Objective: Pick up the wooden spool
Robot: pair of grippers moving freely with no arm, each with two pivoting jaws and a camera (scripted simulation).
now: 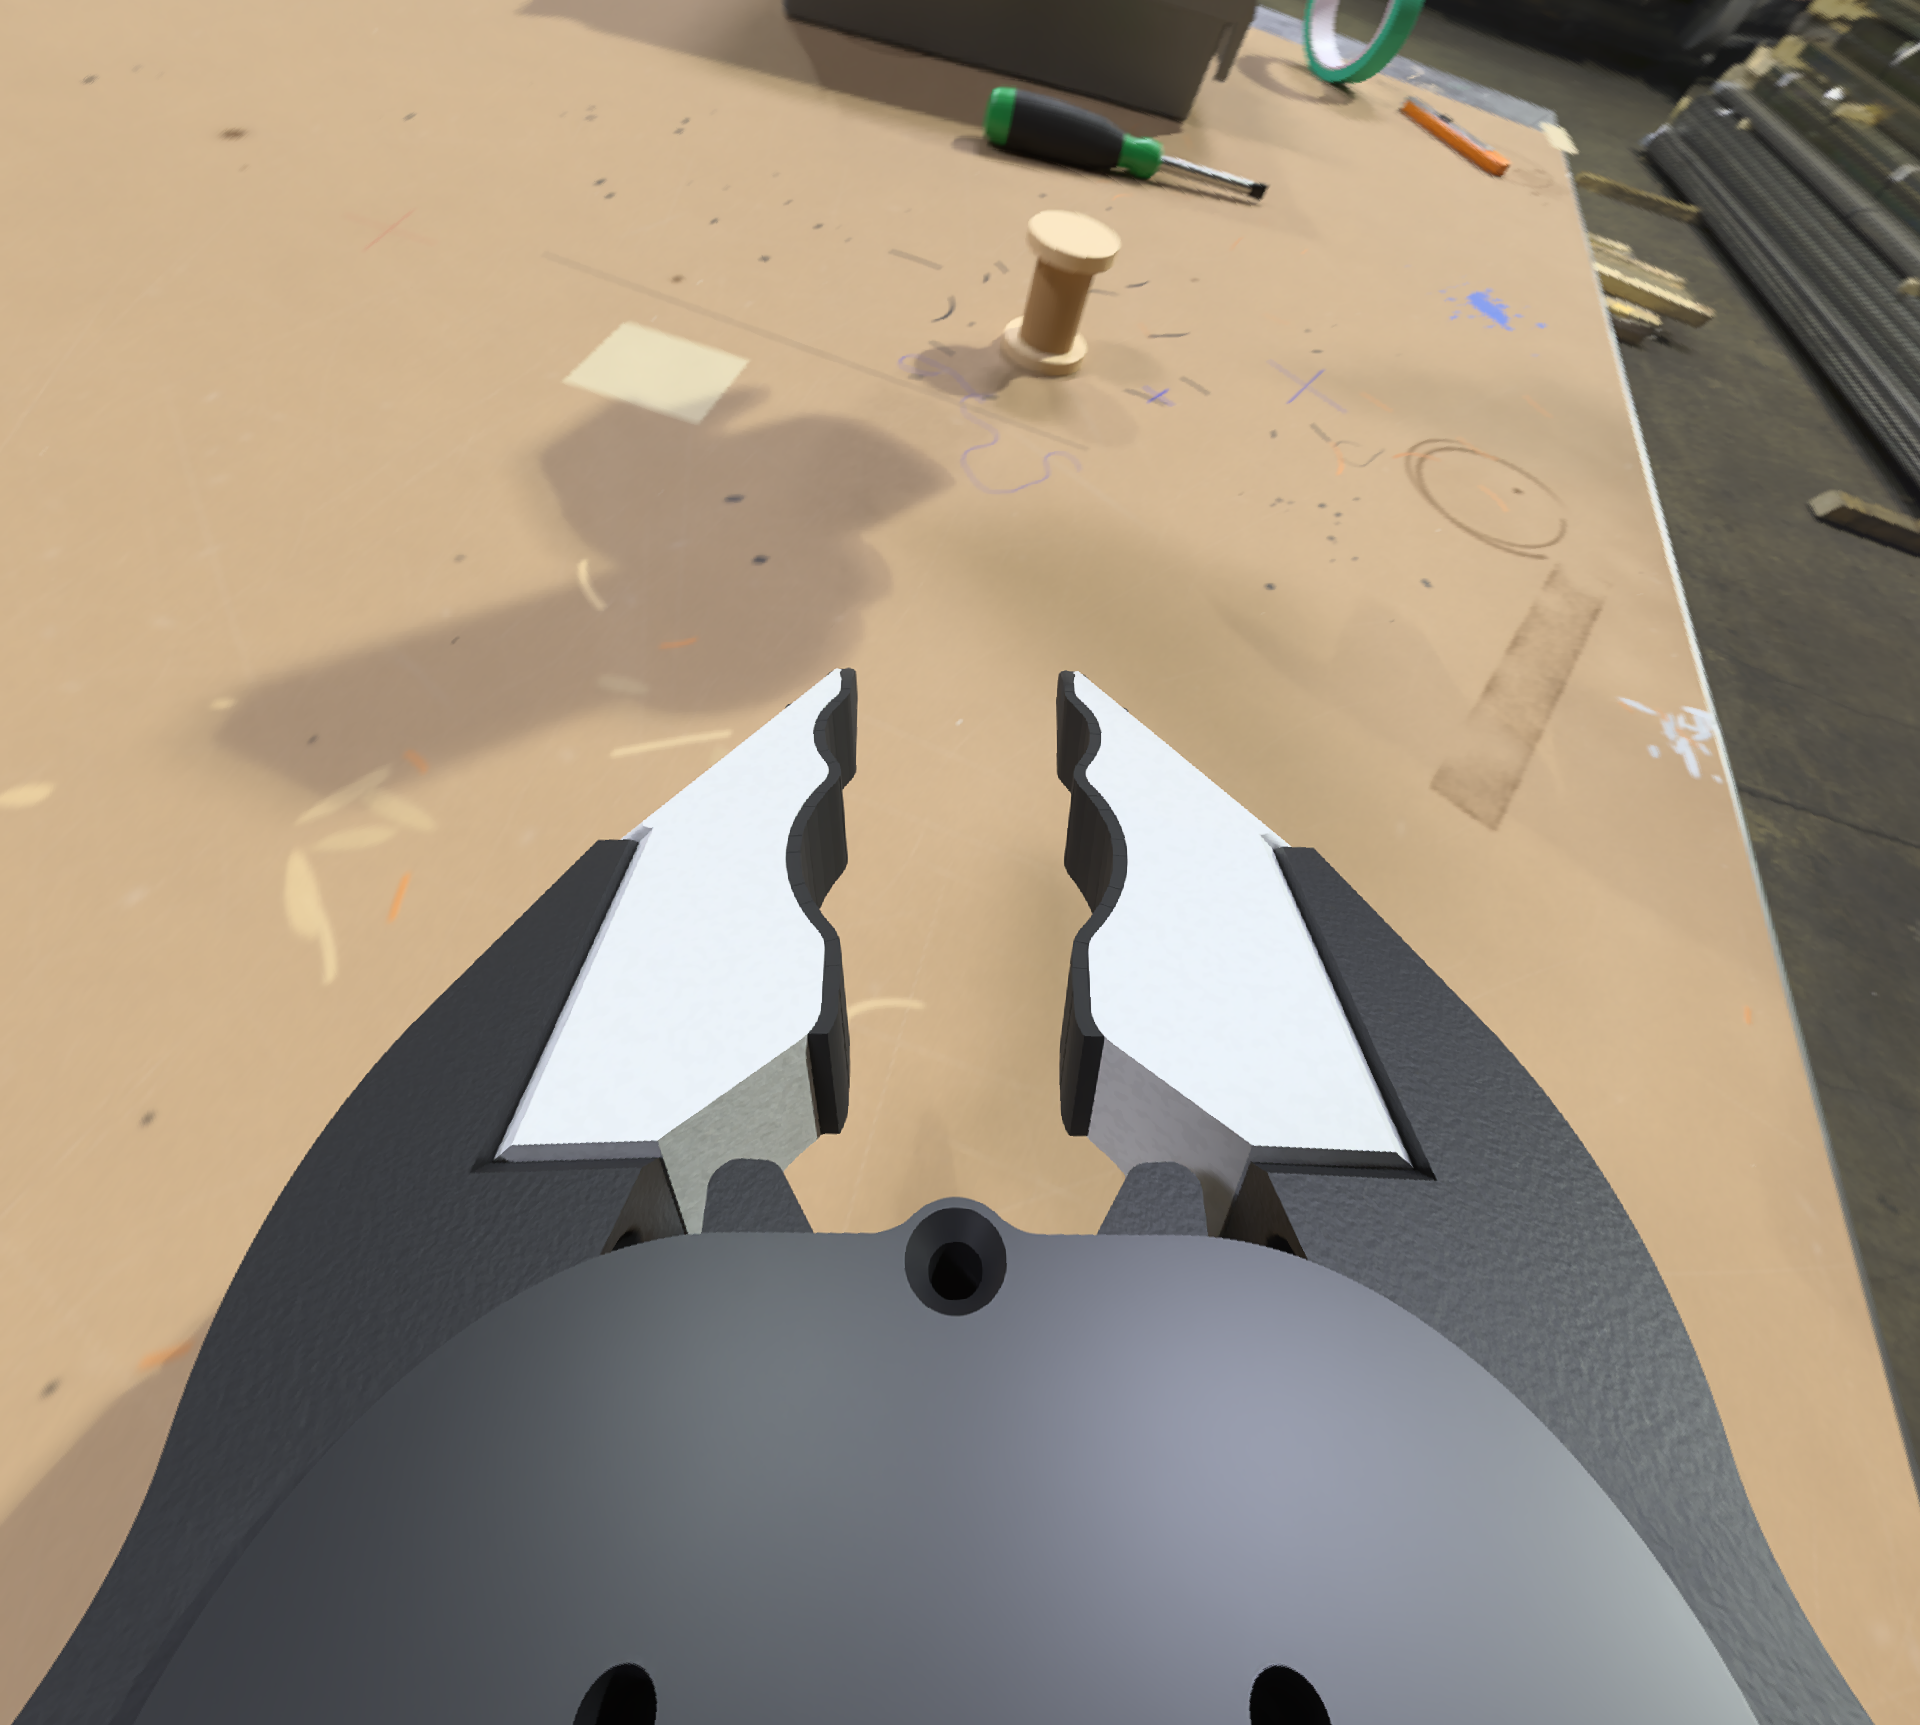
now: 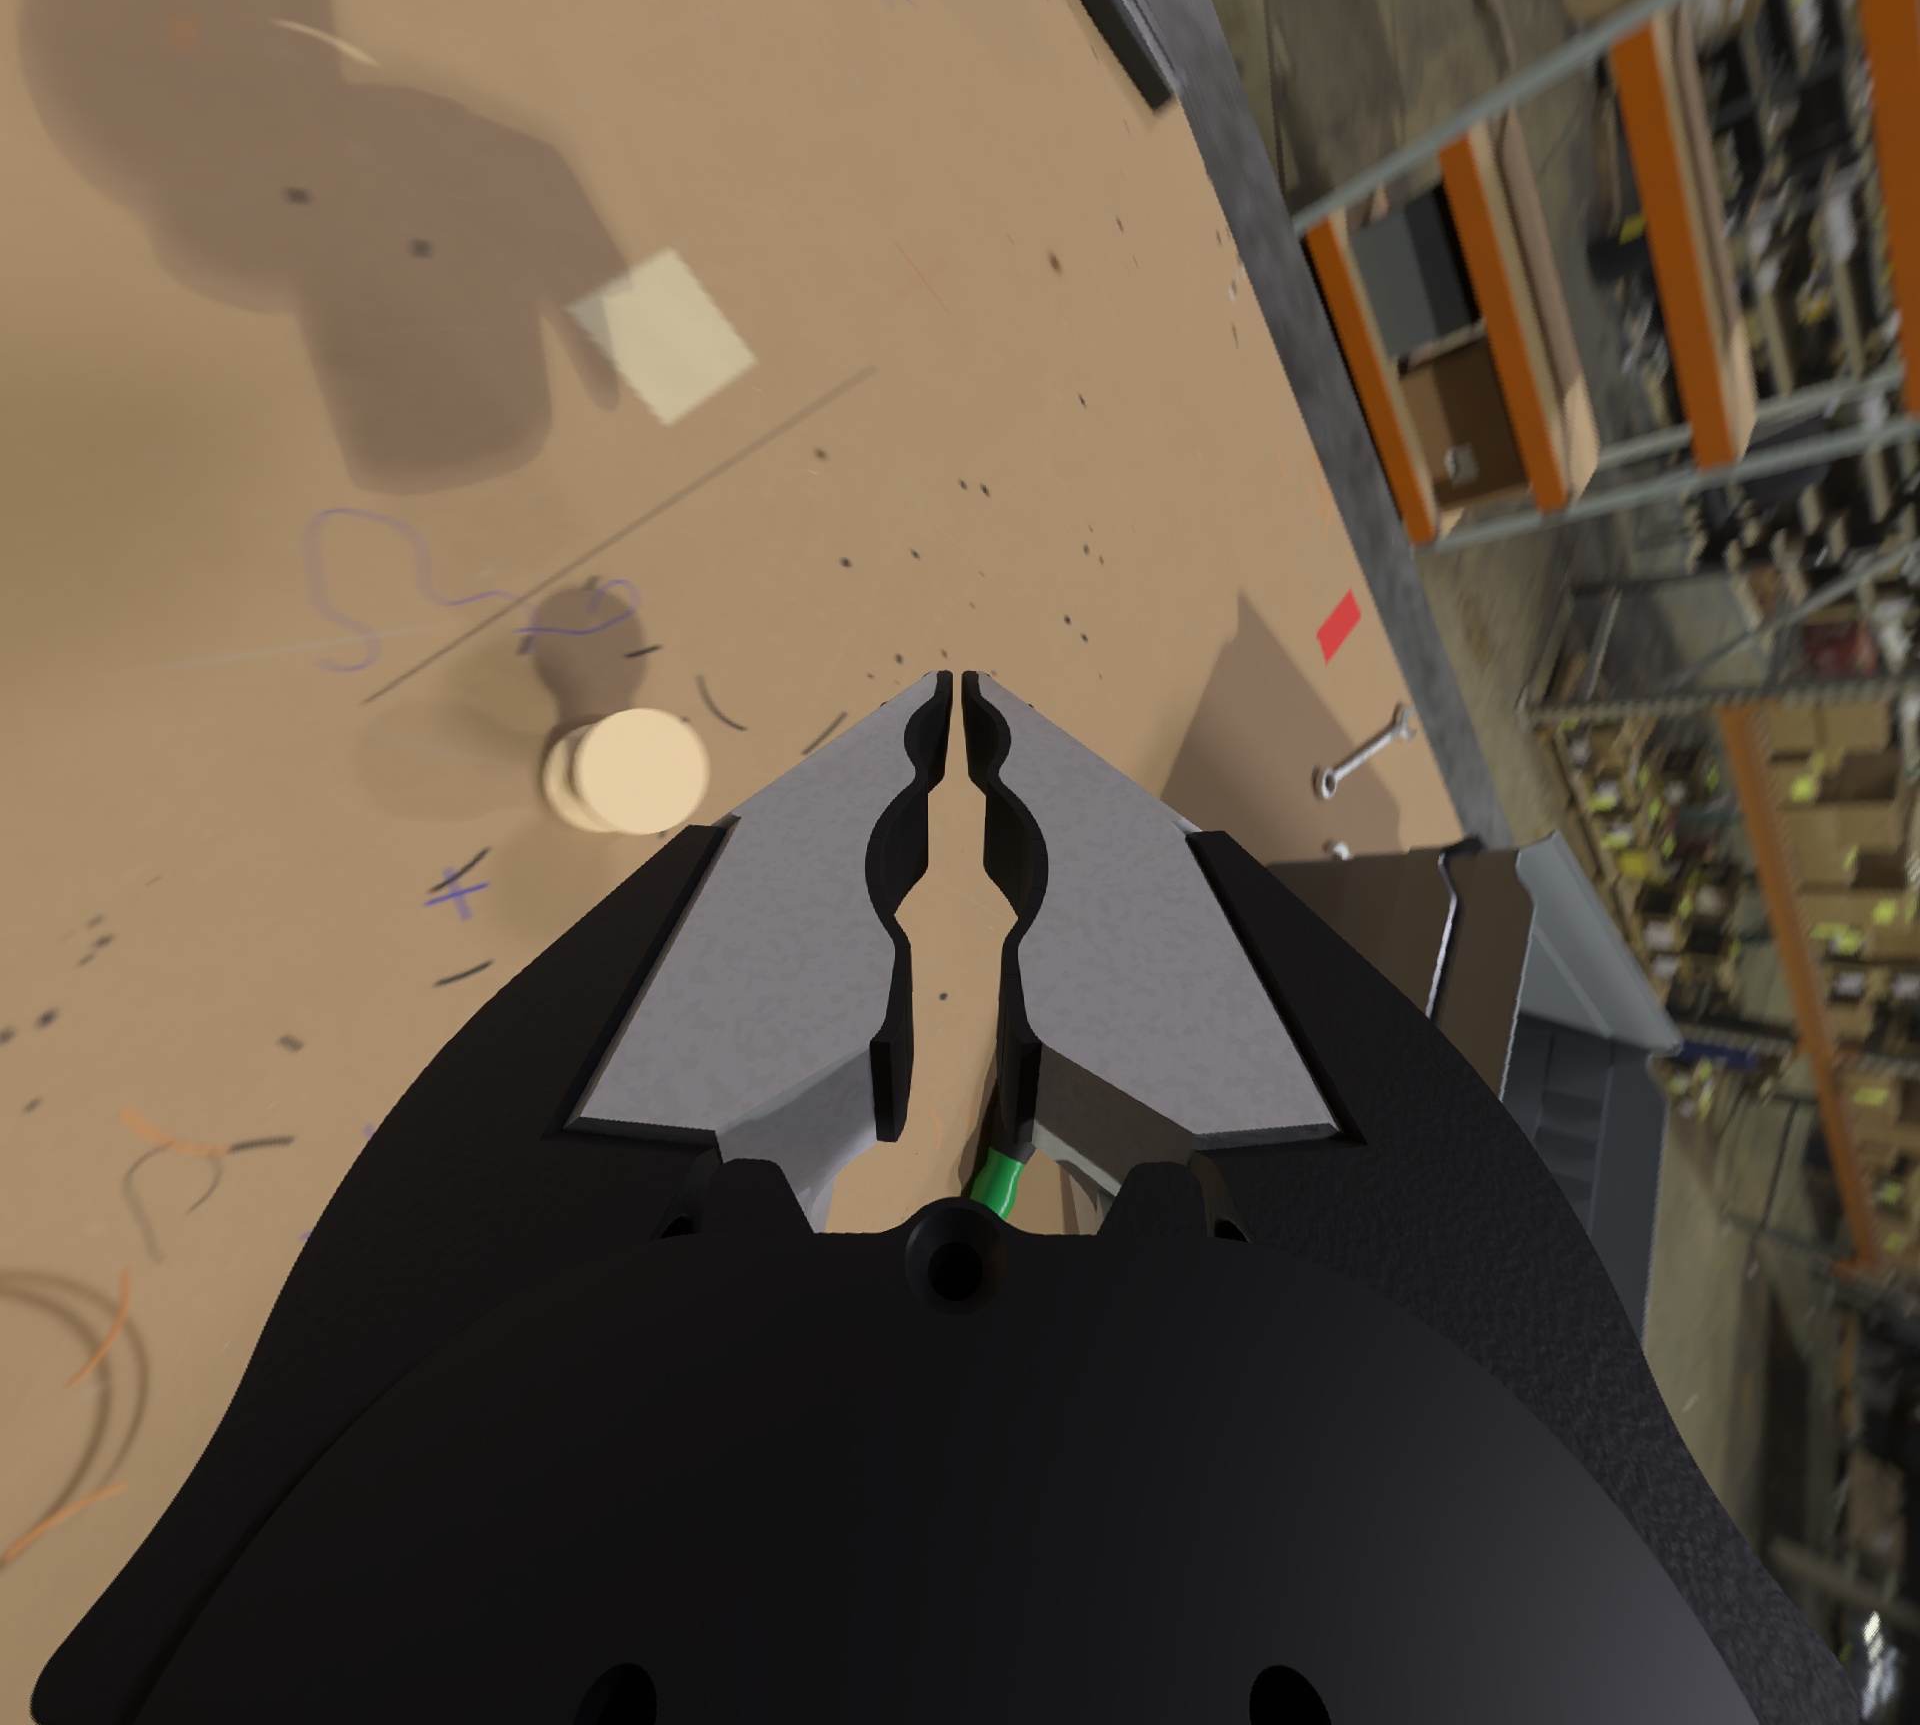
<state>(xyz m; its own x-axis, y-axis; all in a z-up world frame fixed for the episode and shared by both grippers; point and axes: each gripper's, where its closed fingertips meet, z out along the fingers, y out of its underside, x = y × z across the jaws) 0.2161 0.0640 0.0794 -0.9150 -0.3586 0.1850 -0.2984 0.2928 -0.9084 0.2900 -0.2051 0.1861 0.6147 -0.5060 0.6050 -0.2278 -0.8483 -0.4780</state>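
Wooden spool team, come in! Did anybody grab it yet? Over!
Left gripper open, empty, short of the wooden spool. Right gripper shut, empty, beside it. Spool upright on the table, untouched. Path clear.

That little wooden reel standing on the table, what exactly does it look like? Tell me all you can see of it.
The wooden spool is pale, unpainted wood: a slim round stem between two wider flat discs, with no thread on it. It stands upright on one disc on the tan tabletop, casting a soft shadow. Seen from above, its top is a plain smooth circle. Nothing else touches it; neither tool is around it.
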